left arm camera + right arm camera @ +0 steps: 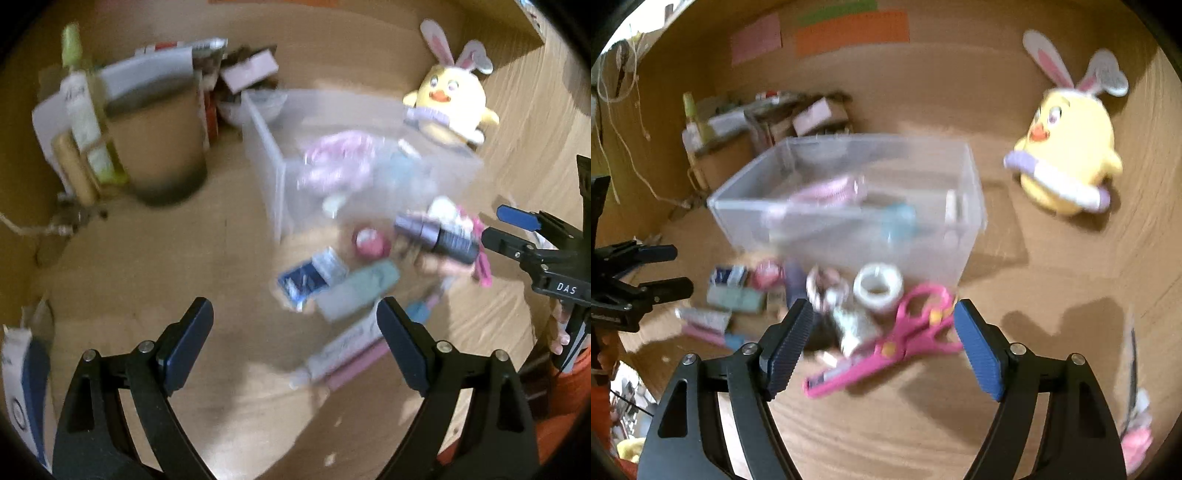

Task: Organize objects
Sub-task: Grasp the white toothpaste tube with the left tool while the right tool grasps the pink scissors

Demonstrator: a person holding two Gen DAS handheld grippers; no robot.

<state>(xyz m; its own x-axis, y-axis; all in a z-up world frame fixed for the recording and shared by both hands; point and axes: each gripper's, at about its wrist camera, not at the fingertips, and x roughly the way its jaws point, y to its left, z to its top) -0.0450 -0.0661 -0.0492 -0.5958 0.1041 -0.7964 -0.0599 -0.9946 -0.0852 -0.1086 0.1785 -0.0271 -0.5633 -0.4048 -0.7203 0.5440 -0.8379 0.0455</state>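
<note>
two grippers hang over a wooden table [1052, 280], and both have their jaws spread apart with nothing between the pads. the right gripper [882, 354] is the nearer one to the bright pink plastic scissors [886, 350], which lie flat on the table just in front of the clear plastic storage box [849, 206]. the long axis of the scissors runs slanted, with the handles up toward the right pad and the blade end down toward the left pad, so i judge the jaws would need to close across this slant, or the wrist should roll a little first. a white roll of tape [879, 286] sits just beside the handles, near enough to be caught by mistake.

the left gripper [295, 343] points at bare wood, with a small blue packet [303, 280] and a pale green flat box [358, 291] ahead of it. the right wrist view shows the scissors whole; the left wrist view shows only a pink edge of them, behind a dark purple tube [439, 236]. the left view shows the box from its corner, with pink things inside, but blur hides what they are.
</note>
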